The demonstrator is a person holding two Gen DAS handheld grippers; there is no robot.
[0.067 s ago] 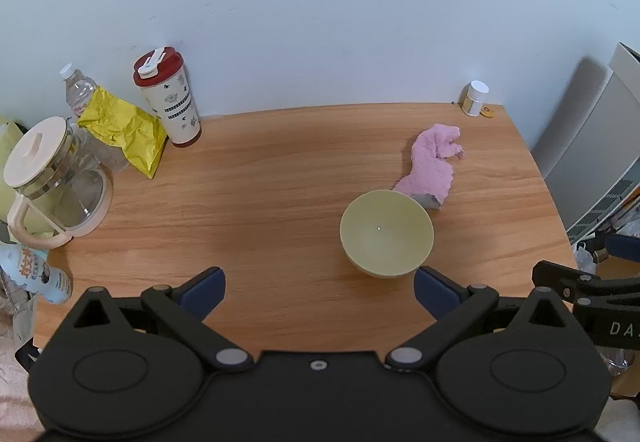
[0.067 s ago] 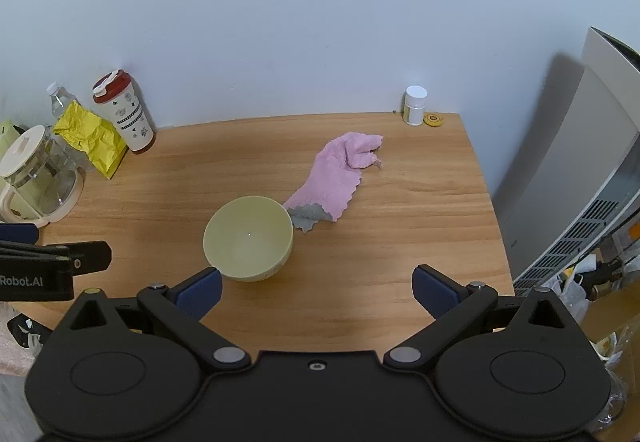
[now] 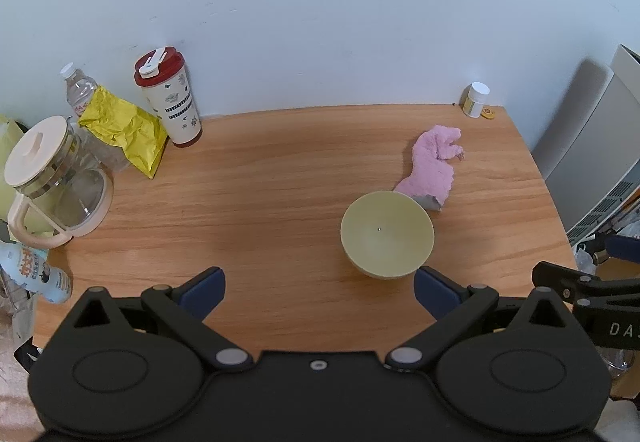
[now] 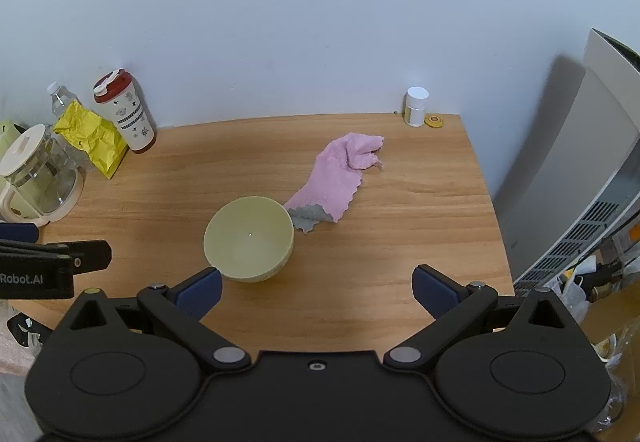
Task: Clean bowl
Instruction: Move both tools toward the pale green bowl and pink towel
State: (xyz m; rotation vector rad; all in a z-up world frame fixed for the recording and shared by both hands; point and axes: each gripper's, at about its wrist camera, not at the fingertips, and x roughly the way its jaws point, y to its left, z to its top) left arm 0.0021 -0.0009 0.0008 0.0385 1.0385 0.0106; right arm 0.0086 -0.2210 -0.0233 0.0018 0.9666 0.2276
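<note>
A pale yellow-green bowl [image 3: 387, 234] stands upright and empty on the wooden table [image 3: 260, 194]; it also shows in the right wrist view [image 4: 249, 238]. A pink cloth [image 3: 434, 166] with a grey underside lies crumpled just behind and right of the bowl, touching its rim; it also shows in the right wrist view [image 4: 340, 174]. My left gripper [image 3: 319, 292] is open and empty, above the table's front edge, the bowl near its right finger. My right gripper [image 4: 317, 290] is open and empty, the bowl near its left finger.
At the back left stand a red-lidded tumbler [image 3: 170, 98], a yellow bag [image 3: 124, 128], a water bottle [image 3: 78, 88] and a glass jug [image 3: 52, 182]. A small white jar [image 3: 476, 99] stands at the back right. A white appliance [image 4: 580, 170] stands right of the table.
</note>
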